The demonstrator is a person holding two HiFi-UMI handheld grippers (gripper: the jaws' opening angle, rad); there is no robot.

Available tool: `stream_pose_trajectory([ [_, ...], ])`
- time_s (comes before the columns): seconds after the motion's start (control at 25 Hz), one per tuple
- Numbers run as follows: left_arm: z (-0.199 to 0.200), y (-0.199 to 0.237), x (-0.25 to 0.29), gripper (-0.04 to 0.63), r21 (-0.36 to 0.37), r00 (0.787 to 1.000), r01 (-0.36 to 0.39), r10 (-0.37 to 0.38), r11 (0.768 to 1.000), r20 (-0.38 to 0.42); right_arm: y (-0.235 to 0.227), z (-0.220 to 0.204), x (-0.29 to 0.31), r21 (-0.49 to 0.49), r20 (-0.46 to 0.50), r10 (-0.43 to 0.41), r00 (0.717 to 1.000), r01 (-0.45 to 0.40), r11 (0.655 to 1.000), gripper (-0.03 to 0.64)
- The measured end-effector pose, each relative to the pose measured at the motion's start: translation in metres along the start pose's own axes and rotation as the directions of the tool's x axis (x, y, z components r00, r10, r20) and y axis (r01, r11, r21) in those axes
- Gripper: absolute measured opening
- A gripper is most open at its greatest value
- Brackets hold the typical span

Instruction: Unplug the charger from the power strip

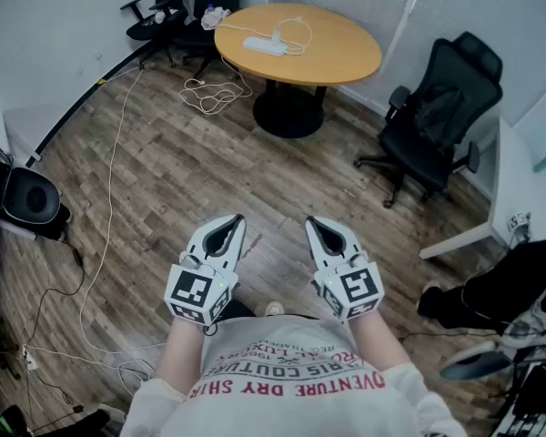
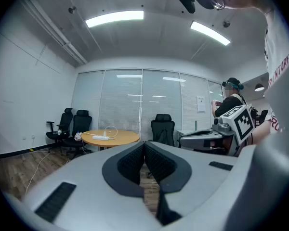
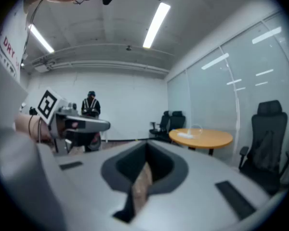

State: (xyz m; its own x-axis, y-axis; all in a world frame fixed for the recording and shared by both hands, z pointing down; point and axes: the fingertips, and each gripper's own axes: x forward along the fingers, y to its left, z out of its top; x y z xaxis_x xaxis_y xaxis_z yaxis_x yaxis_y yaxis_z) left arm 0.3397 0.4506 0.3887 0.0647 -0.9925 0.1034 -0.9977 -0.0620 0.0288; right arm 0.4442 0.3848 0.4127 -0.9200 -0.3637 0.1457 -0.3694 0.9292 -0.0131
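Note:
A white power strip [image 1: 265, 46] lies on the round wooden table [image 1: 346, 57] across the room, with a white charger and its looped cable [image 1: 296, 30] plugged in at it. Both grippers hang close to my torso, far from the table. My left gripper [image 1: 234, 218] is shut and holds nothing. My right gripper [image 1: 315, 221] is shut and empty too. The left gripper view shows the table [image 2: 120, 137] and strip [image 2: 100, 137] small beyond the closed left gripper [image 2: 144, 146]. In the right gripper view the table [image 3: 207, 138] stands right of the closed right gripper [image 3: 147, 150].
A black office chair [image 1: 437, 116] stands right of the table, and two more chairs [image 1: 177, 7] behind it. White cables [image 1: 214, 94] lie coiled on the wood floor by the table's foot. A white desk [image 1: 519, 189] is at the right. Another person [image 3: 90, 105] stands by the far wall.

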Motion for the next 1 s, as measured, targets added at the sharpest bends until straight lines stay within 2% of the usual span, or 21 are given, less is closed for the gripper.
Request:
stream_pose_trajectory([
  [0.32, -0.004, 0.007, 0.002, 0.034, -0.014, 1.0, -0.003, 0.002, 1.0, -0.005, 0.002, -0.003, 0.008, 0.024, 0.003, 0.018, 1.0, -0.018, 1.0, 0.028],
  [0.68, -0.009, 0.023, 0.01, 0.034, -0.022, 1.0, 0.001, -0.002, 1.0, -0.02, -0.005, -0.008, 0.029, 0.106, -0.001, 0.007, 1.0, -0.007, 0.994, 0.028],
  [1.0, -0.014, 0.077, 0.021, 0.034, -0.05, 0.999, 0.002, -0.004, 0.999, -0.039, -0.001, -0.006, 0.084, 0.095, -0.026, -0.005, 1.0, 0.008, 0.995, 0.028],
])
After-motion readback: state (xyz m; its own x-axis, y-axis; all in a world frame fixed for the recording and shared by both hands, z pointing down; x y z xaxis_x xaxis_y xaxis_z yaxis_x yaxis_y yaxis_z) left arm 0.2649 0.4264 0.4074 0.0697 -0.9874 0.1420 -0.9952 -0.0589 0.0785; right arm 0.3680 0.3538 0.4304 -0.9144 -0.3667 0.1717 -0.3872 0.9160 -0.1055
